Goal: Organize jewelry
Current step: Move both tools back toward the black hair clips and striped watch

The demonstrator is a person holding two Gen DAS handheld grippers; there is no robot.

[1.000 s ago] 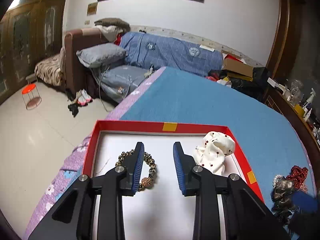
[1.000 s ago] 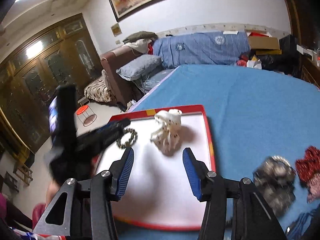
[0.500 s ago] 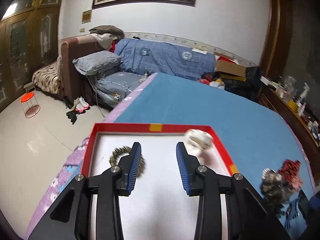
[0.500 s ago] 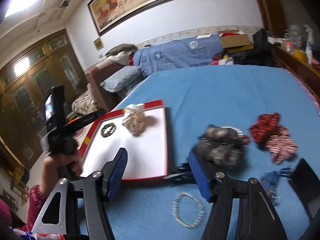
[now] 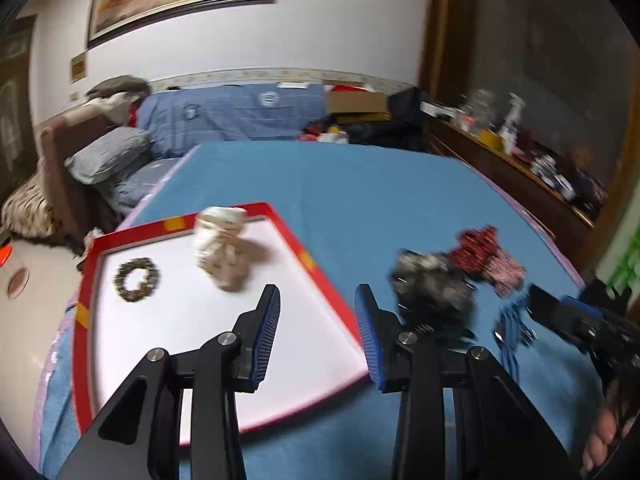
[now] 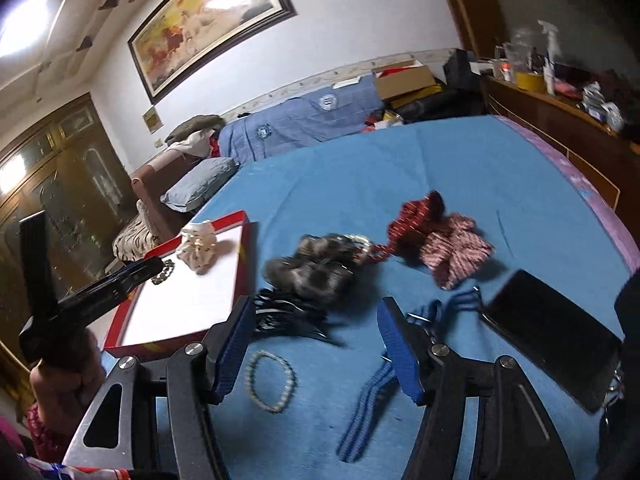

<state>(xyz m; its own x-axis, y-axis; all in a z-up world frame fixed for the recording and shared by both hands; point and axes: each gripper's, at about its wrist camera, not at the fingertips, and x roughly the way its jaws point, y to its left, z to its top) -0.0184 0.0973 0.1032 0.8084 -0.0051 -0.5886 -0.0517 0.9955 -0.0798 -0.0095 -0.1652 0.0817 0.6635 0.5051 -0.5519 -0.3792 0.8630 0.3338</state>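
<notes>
The left claw (image 5: 317, 320) hangs empty with its jaws apart over the near right edge of the red tray (image 5: 298, 246), whose long axis runs from near-right to far-left on the blue bed (image 5: 380, 184); a brown bracelet (image 5: 137, 279) lies flat at the tray's far left beside a cream pouch (image 5: 222, 242). From the right wrist, the right claw (image 6: 316, 344) is likewise spread and empty above a pale bead bracelet (image 6: 271, 381) lying flat on the bed, with a dark hair clip (image 6: 290, 318) just beyond, a furry scrunchie (image 6: 316, 266) past that, and the tray (image 6: 244, 256) well to the left.
</notes>
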